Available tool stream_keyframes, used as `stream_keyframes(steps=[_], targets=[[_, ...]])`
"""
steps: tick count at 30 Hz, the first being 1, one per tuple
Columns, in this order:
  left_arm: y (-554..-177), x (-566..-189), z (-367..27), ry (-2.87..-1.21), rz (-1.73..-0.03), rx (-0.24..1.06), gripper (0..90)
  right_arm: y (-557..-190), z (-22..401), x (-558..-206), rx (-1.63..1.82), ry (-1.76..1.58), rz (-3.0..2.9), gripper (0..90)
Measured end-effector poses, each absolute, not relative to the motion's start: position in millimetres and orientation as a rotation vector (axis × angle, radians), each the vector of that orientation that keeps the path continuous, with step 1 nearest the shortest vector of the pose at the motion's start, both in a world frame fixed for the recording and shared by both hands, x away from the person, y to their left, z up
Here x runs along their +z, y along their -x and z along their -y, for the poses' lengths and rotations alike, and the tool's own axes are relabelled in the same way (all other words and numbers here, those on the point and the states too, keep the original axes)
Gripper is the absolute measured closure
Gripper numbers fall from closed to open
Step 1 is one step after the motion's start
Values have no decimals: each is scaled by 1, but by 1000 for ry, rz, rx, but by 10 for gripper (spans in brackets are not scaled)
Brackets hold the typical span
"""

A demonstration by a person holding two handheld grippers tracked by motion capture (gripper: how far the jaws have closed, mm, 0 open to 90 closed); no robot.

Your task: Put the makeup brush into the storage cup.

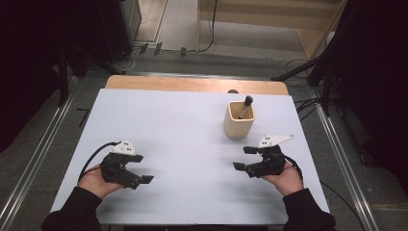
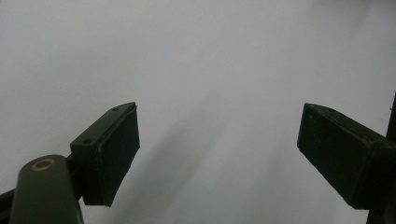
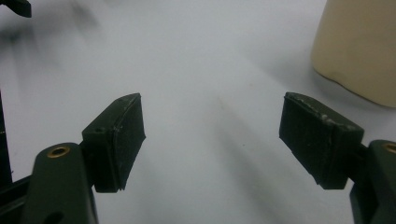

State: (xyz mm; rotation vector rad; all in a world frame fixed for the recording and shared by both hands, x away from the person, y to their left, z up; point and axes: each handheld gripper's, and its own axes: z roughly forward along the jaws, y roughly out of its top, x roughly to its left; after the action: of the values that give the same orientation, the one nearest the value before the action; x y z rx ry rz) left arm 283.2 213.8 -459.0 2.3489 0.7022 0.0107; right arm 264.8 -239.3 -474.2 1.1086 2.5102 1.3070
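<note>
Both grippers idle on counter (image 1: 192,125), jaws wide, empty: left gripper (image 1: 143,168) near-left, right gripper (image 1: 243,158) near cup (image 1: 239,120) holding brush (image 1: 246,106).

We wear black sleeves (image 1: 77,211). Our left hand-held gripper (image 1: 139,168) is black with a white top plate and black cable; our right hand-held gripper (image 1: 243,158) carries a grey three-cornered plate. Brass-ringed screw holes mark both.

Left gripper (image 1: 141,168) and right gripper (image 1: 244,158): each cradled in an upturned hand, jaws spread wide with nothing between, pointing inward toward each other.
</note>
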Motion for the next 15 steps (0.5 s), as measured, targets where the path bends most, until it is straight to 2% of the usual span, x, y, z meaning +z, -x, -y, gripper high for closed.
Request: stream_keyframes(steps=[15], targets=[[-283,-459,-214,-2353,-701,8,137,-265,238,-475,1303,-1106,-2519,234]])
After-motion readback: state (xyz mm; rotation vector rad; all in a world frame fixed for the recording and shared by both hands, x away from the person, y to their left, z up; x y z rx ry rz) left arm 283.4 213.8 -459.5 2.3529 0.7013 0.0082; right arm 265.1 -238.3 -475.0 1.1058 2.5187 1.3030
